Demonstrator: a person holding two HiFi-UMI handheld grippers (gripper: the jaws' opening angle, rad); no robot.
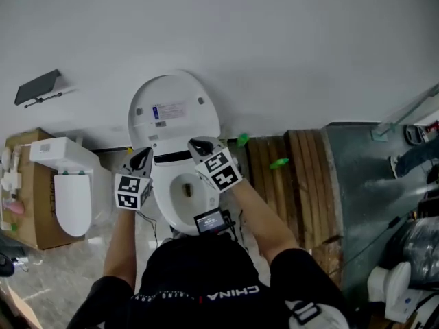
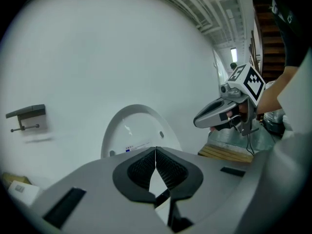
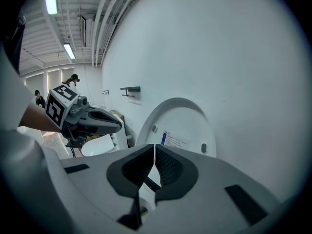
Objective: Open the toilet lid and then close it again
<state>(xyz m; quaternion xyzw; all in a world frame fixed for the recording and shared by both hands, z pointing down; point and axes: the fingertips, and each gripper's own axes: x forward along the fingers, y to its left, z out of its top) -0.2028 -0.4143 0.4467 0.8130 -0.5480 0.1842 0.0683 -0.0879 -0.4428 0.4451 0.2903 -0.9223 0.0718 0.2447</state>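
The white toilet lid [image 1: 173, 110] stands raised against the wall, its underside with a small label facing me; it also shows as the lid [image 2: 132, 133] and the lid [image 3: 181, 126] in the two gripper views. Below it the toilet bowl [image 1: 184, 192] lies uncovered. My left gripper [image 1: 141, 157] hovers at the bowl's left rear, shut with nothing between its jaws. My right gripper [image 1: 199, 146] hovers at the right rear by the hinge, also shut and holding nothing. Neither touches the lid. Each gripper sees the other: the right gripper [image 2: 197, 122] and the left gripper [image 3: 118, 126].
A second white toilet [image 1: 68, 184] sits on a cardboard box [image 1: 27, 204] at the left. A dark wall bracket [image 1: 38, 86] hangs above it. Wooden planks [image 1: 295, 177] lie right of the bowl. A small device [image 1: 211, 221] hangs at my chest.
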